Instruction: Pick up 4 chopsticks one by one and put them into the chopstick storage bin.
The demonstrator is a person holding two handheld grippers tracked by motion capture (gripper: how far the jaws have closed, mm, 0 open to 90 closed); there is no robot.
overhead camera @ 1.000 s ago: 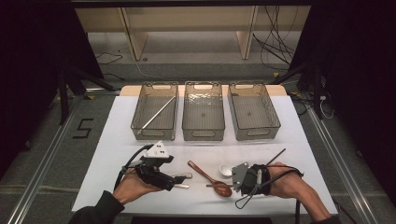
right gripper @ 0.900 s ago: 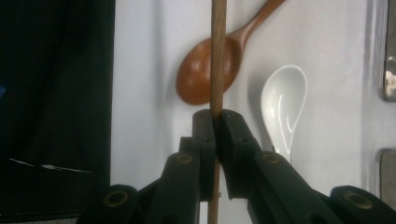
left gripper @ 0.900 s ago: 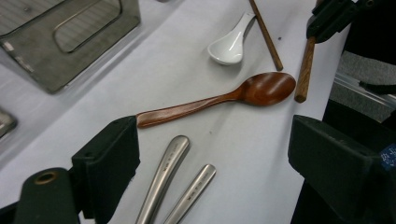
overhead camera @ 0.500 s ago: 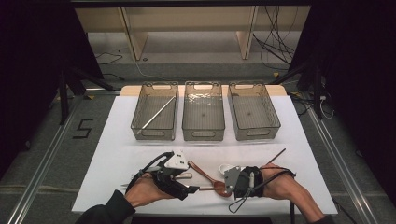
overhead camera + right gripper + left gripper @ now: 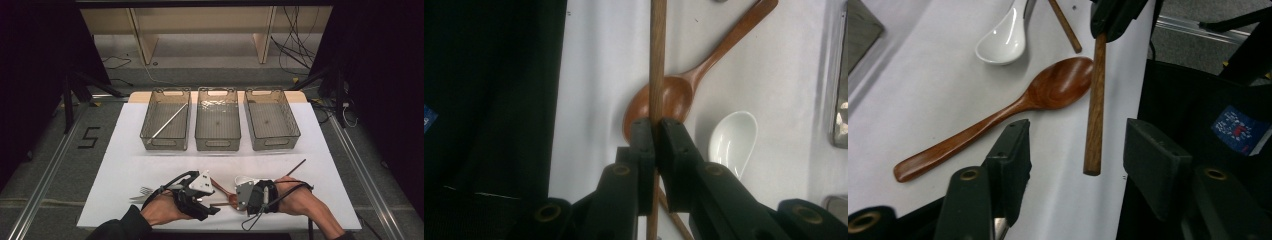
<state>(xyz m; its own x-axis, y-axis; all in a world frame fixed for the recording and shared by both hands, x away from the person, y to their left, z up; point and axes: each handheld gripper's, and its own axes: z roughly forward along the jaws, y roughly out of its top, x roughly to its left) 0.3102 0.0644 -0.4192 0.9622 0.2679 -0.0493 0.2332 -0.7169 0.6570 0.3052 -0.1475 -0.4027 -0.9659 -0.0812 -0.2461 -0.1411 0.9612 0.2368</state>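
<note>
My right gripper (image 5: 656,135) is shut on a brown wooden chopstick (image 5: 656,60) and holds it level above the white table, pointing at my left gripper (image 5: 1080,137). The chopstick's free end (image 5: 1093,125) lies between the left jaws. These jaws have just been closing and stand half open, with neither pad touching the wood. In the high view the two grippers, left (image 5: 212,206) and right (image 5: 236,199), face each other near the front edge. Under the chopstick lies a wooden spoon (image 5: 1048,92), and a white ceramic spoon (image 5: 1003,35) rests beyond it.
Three clear bins stand side by side at the back: the left bin (image 5: 165,145) holds a metal rod, then come the middle bin (image 5: 217,146) and the right bin (image 5: 274,146). A second chopstick (image 5: 296,167) lies at the right, and a fork (image 5: 142,191) at the left.
My left hand has moved right toward the right gripper, and its jaws have narrowed around the chopstick's free end. The right gripper has shifted slightly left, still gripping the chopstick.
</note>
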